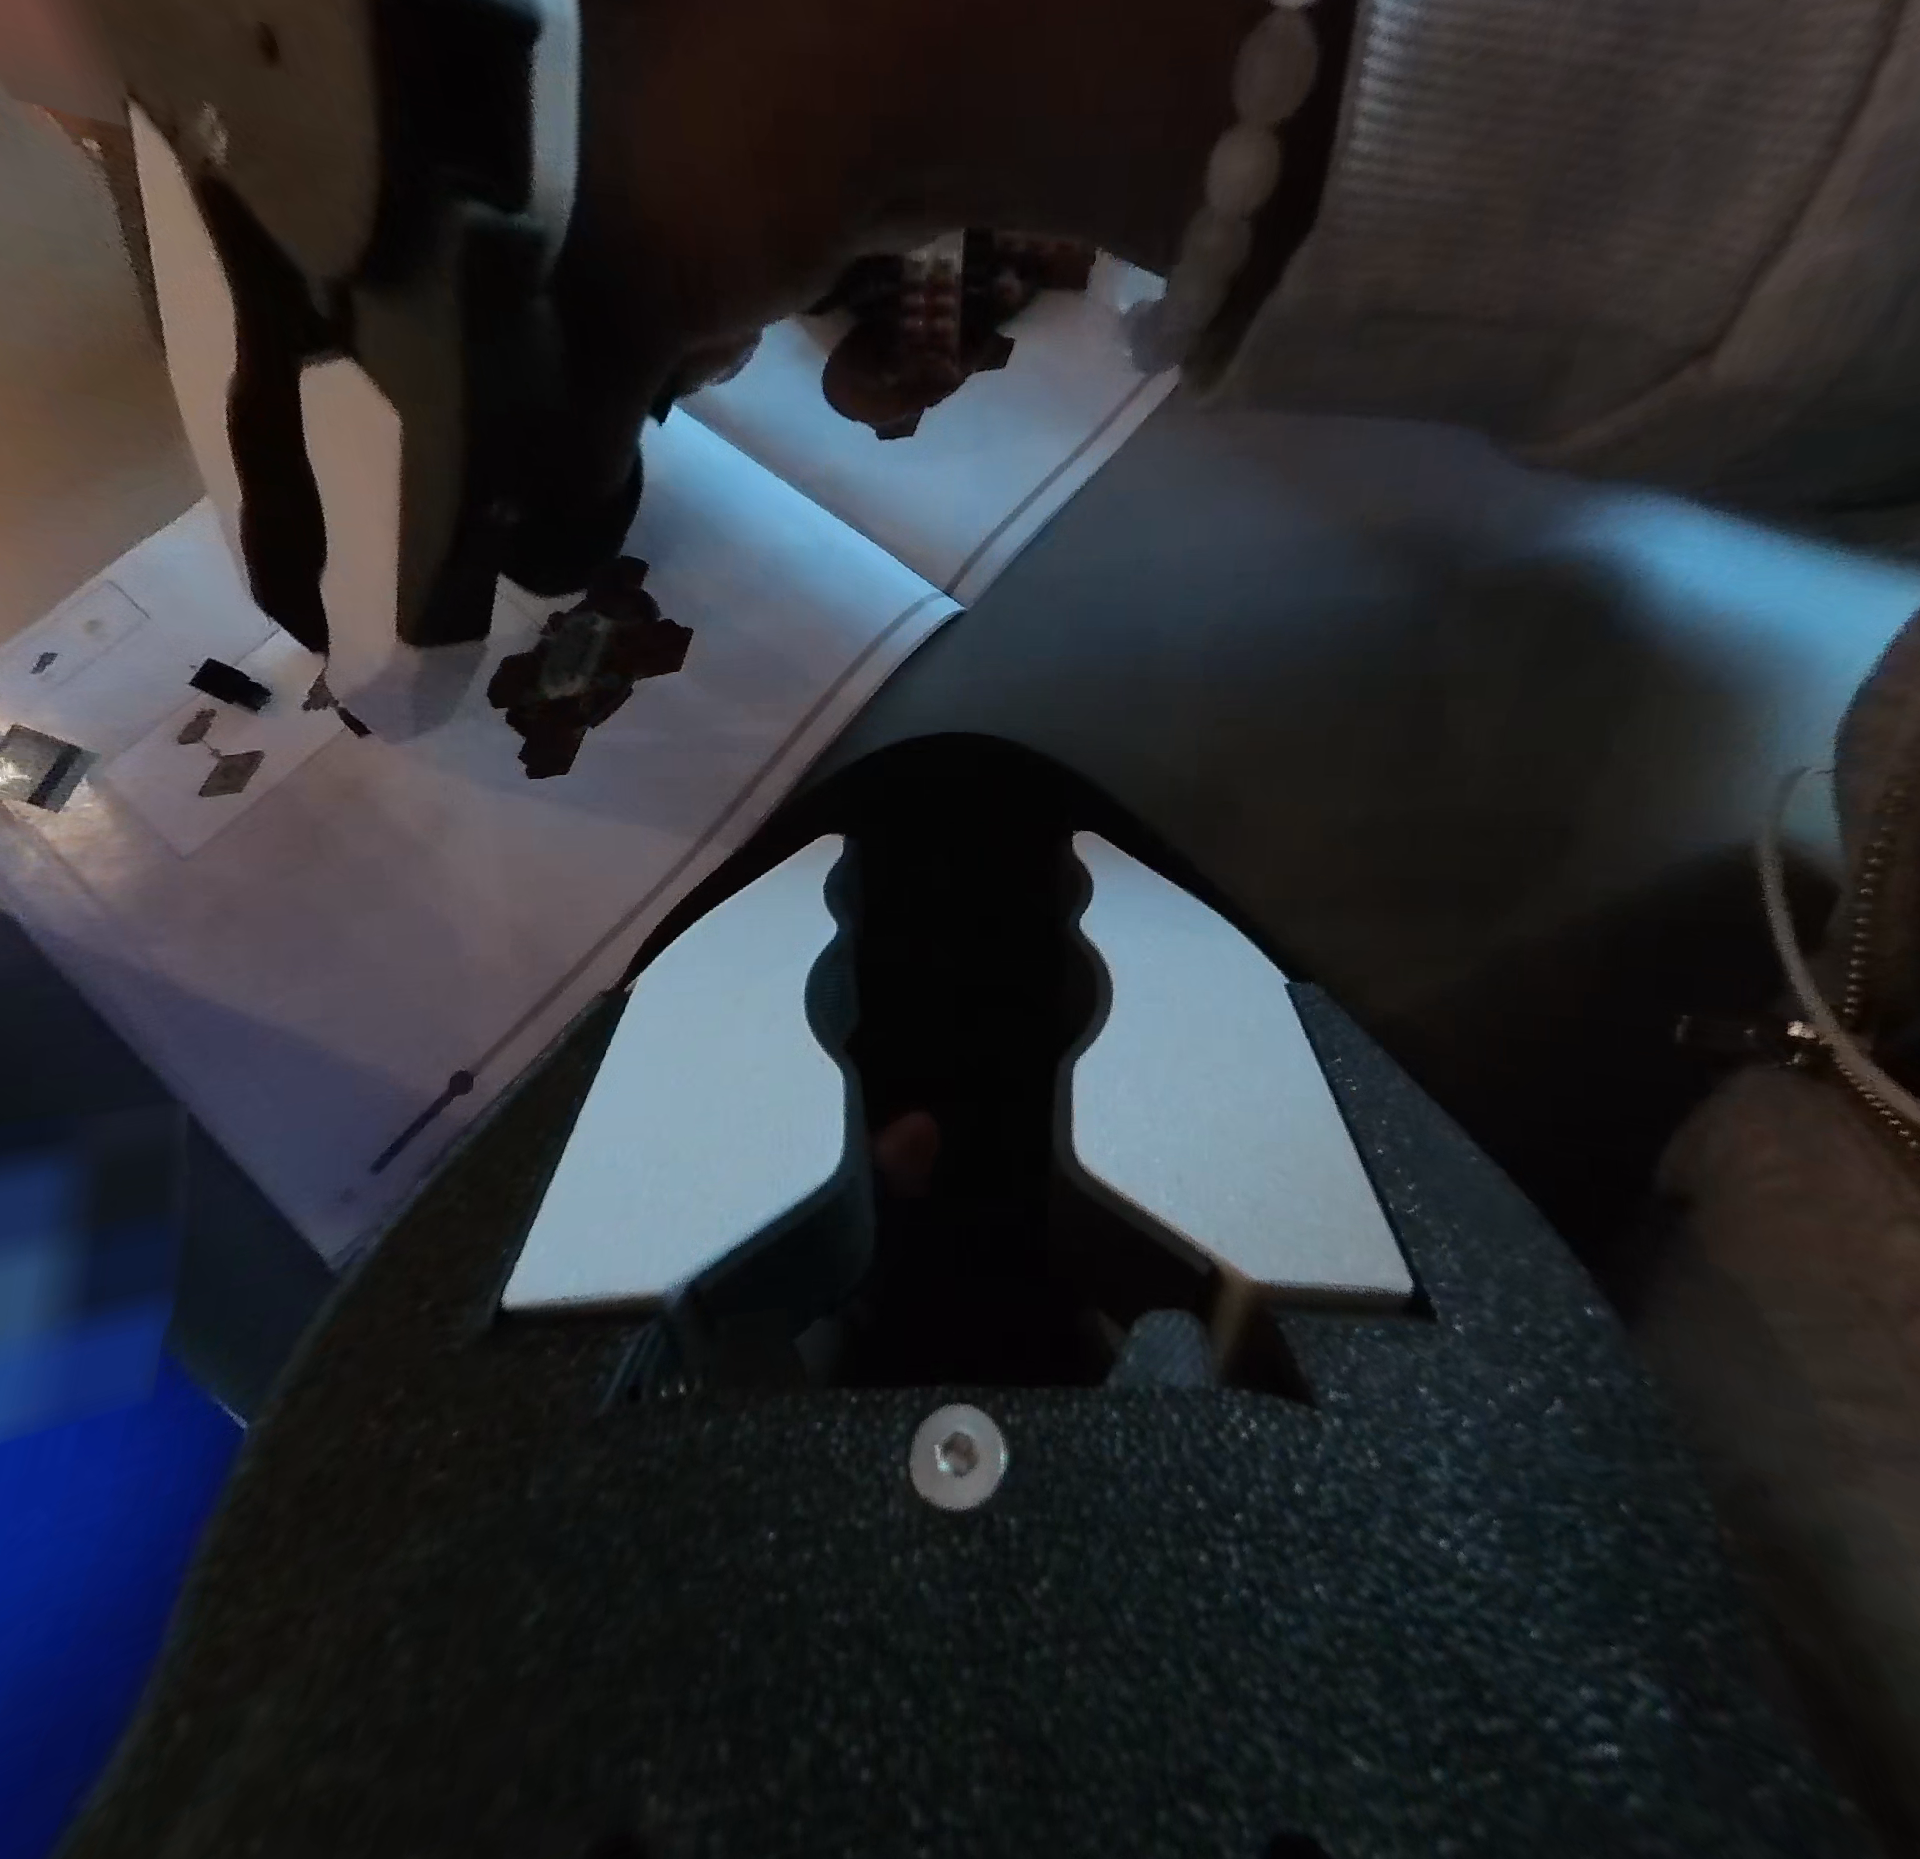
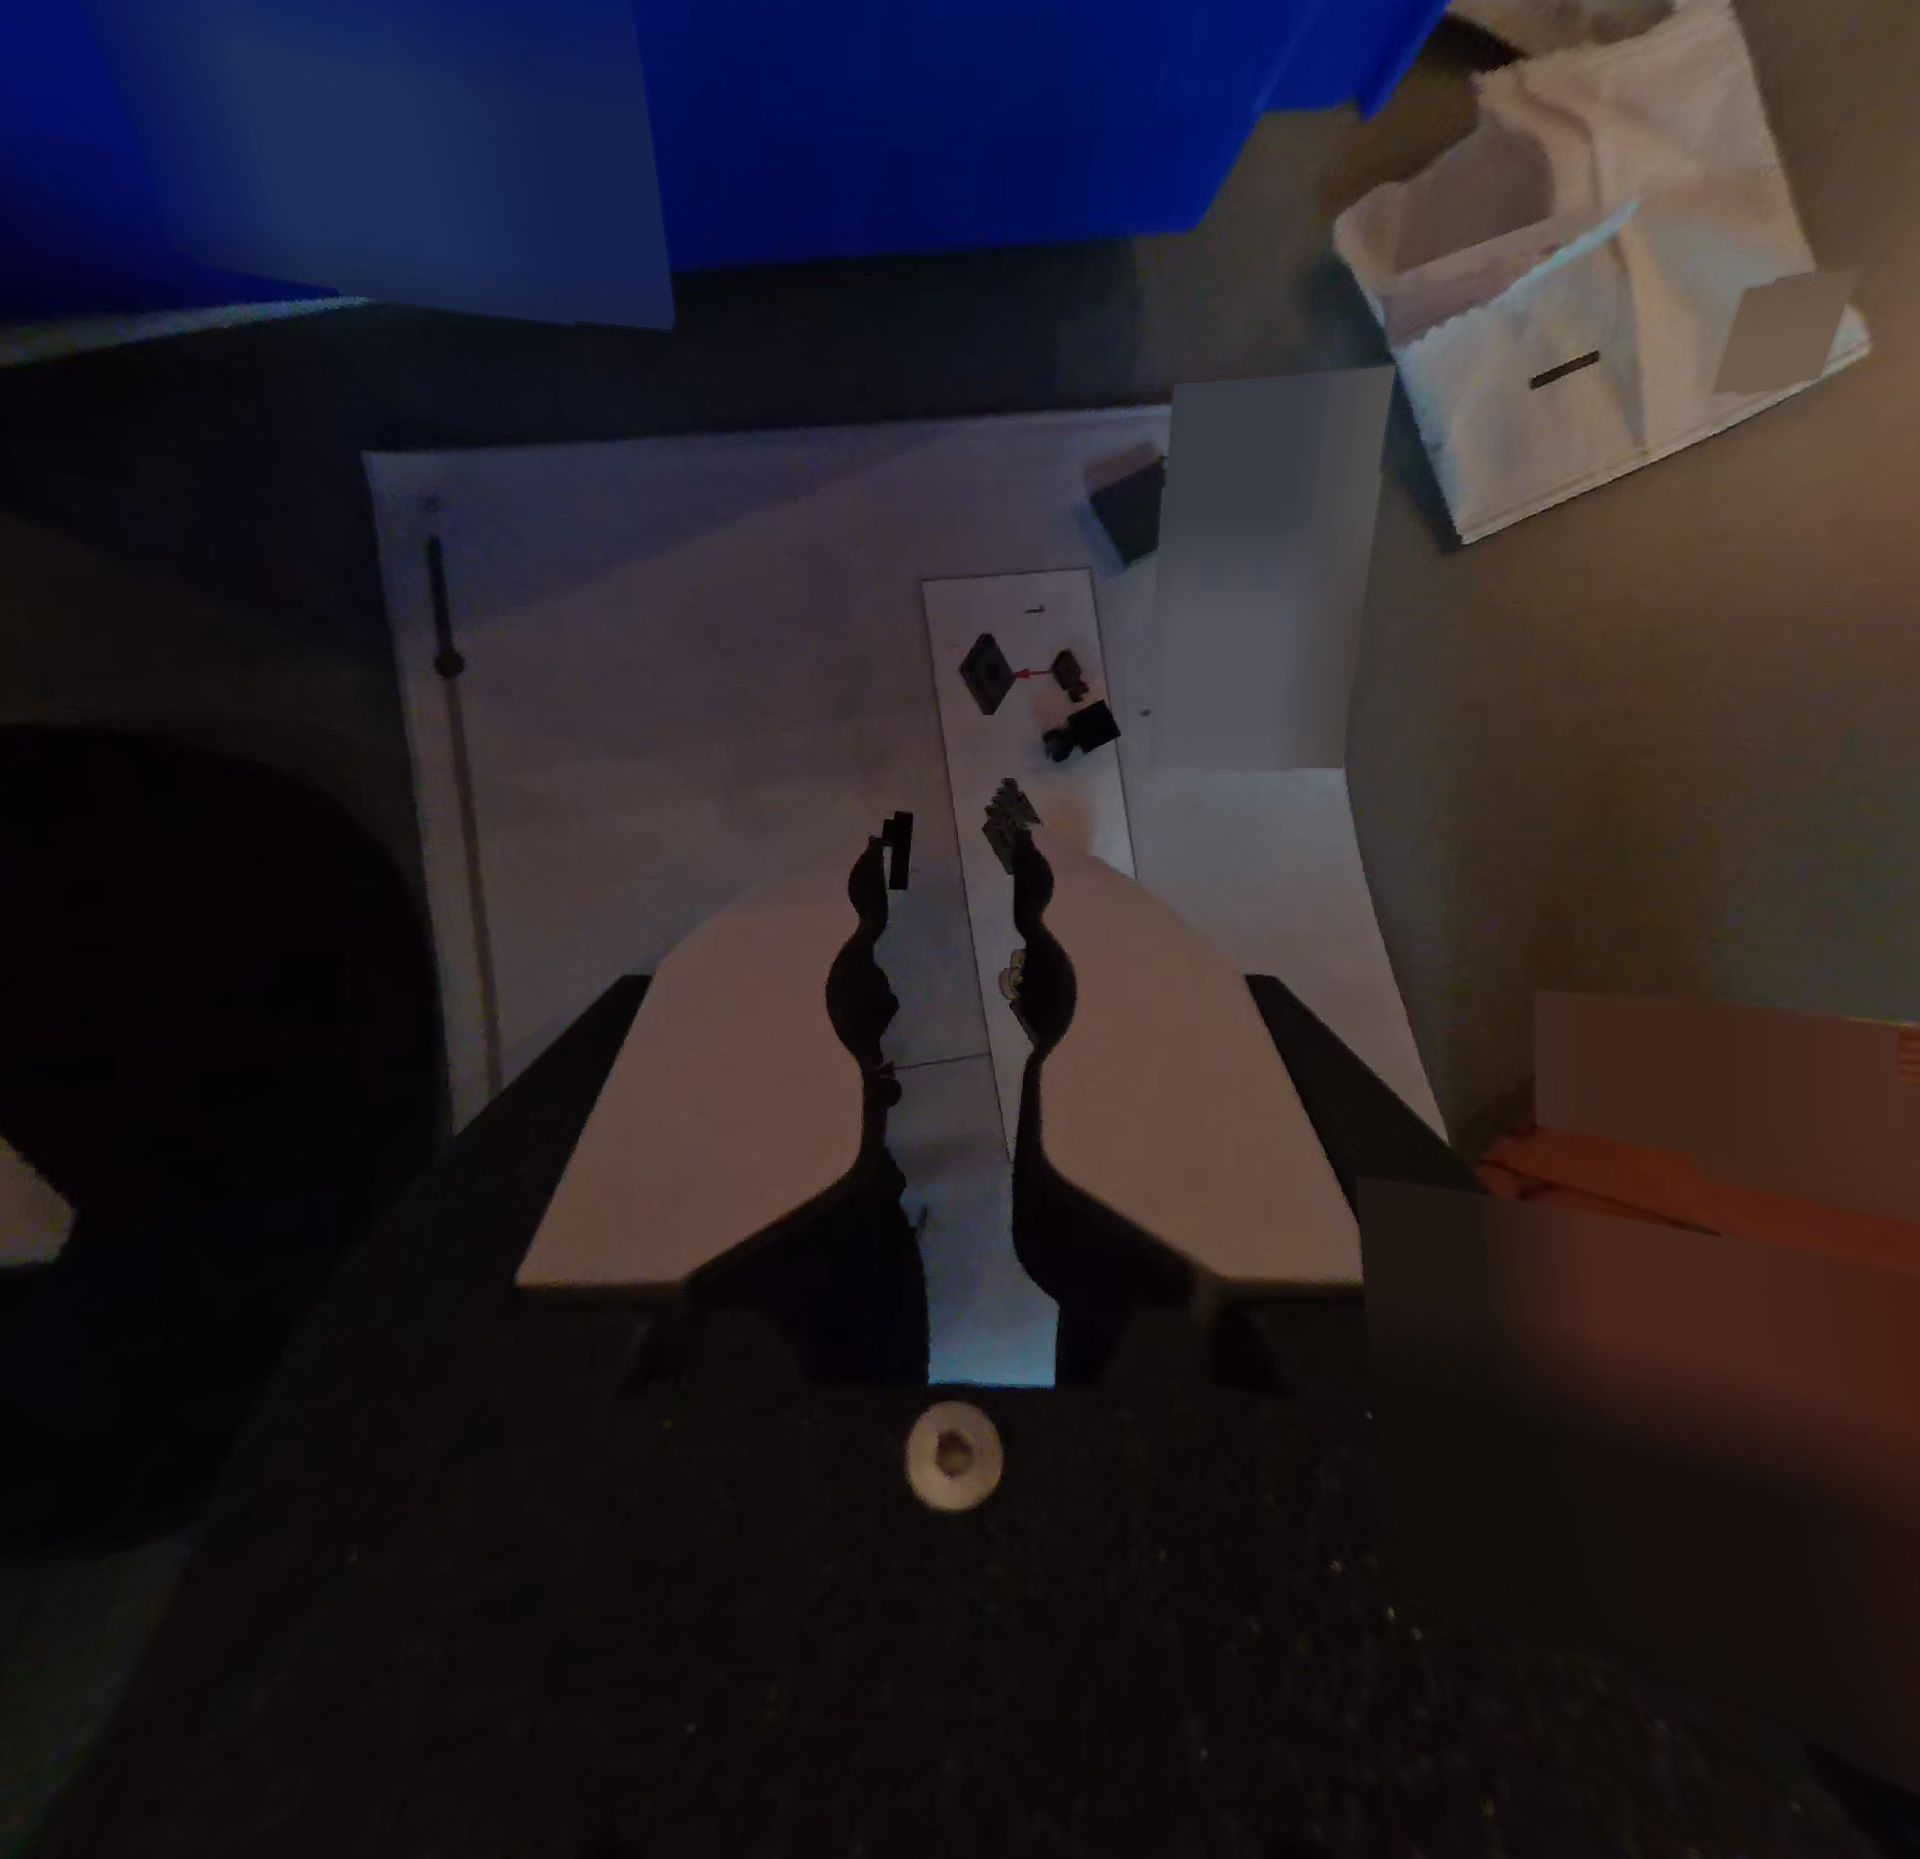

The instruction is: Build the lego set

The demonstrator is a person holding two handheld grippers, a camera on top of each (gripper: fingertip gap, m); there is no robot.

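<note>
Right gripper (image 2: 948, 855) has its jaws narrowly apart over the white booklet (image 2: 675, 718). A small black piece (image 2: 900, 851) sits against the tip of its left finger (image 2: 860, 936), long axis in line with the fingers, and the other finger is clear of it. A second black piece (image 2: 1086, 731) lies on the page ahead and to the right. Left gripper (image 1: 958, 843) is well off at the booklet's edge, its jaws apart with a dark mass filling the gap; whether it grips anything cannot be told.

- It looked like a hobby desk at home or in an office, dimly lit.
- An open instruction booklet (image 2: 727, 666) with printed building steps lay on a grey tabletop (image 2: 1558, 770).
- A small black brick (image 2: 1086, 729) rested on the page, and a white paper bag (image 2: 1558, 355) stood nearby.
</note>
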